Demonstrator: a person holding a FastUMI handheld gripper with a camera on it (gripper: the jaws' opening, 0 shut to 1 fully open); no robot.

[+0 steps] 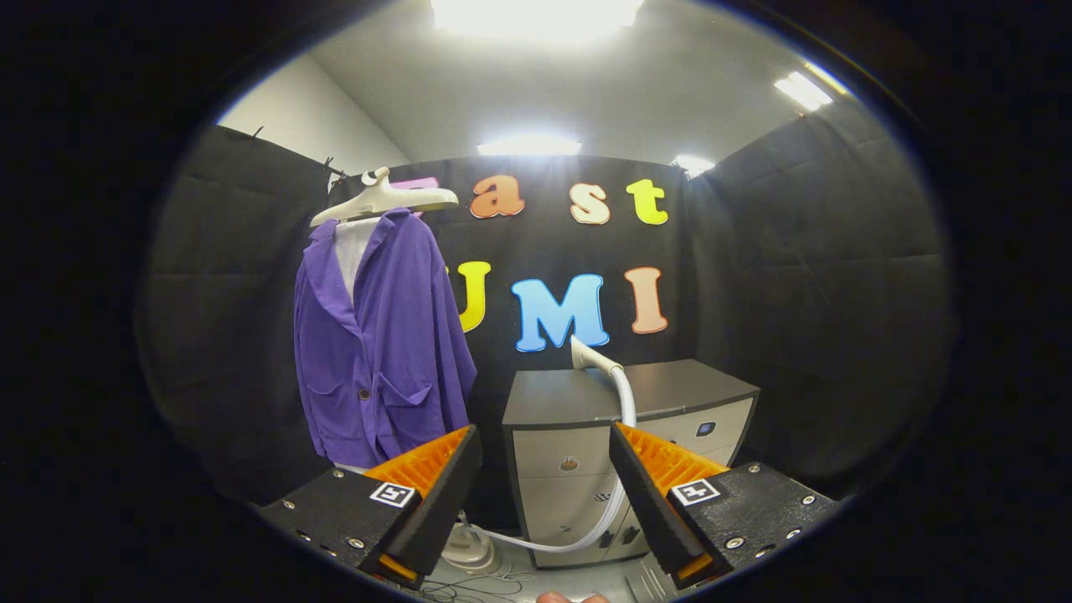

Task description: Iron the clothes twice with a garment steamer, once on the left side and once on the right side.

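Observation:
A purple jacket hangs on a white hanger against the booth's back wall, left of and beyond my fingers. The steamer's white head lies on top of a grey cabinet straight ahead. Its white hose curves down the cabinet front to the steamer's white base on the floor. My gripper is open, its orange-and-black fingers wide apart with nothing between them, well short of the cabinet and the steamer head.
The cabinet has pale drawer fronts and stands right of the jacket. Thin cables lie on the floor near the steamer base. Black cloth walls close the booth at left, back and right.

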